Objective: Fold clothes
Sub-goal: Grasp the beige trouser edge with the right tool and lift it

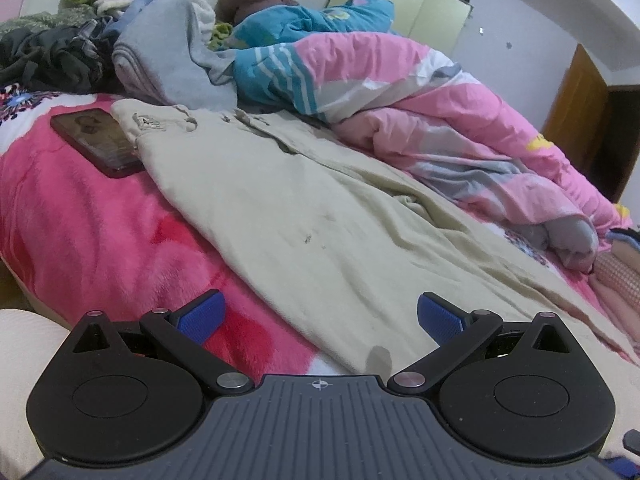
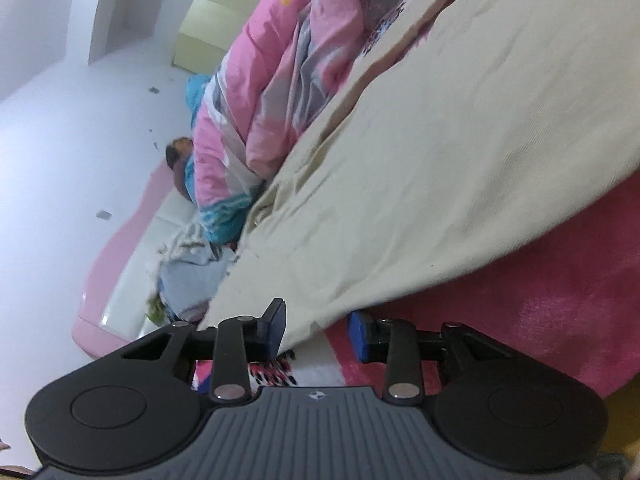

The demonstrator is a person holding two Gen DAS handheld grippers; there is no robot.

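While the bed (image 1: 100,216) carries the beige garment (image 1: 280,208) spread flat and unfolded, every fold is left to you, your left tongs (image 1: 320,316) gaping empty above its hem, your right tongs (image 2: 316,332) half-closed around an edge, unpinched, and only the left view shows the phone (image 1: 96,140).

The left gripper (image 1: 320,316), jaws wide apart, hovers over beige trousers (image 1: 304,216) on a pink blanket (image 1: 100,232); a phone (image 1: 96,140) lies far left.
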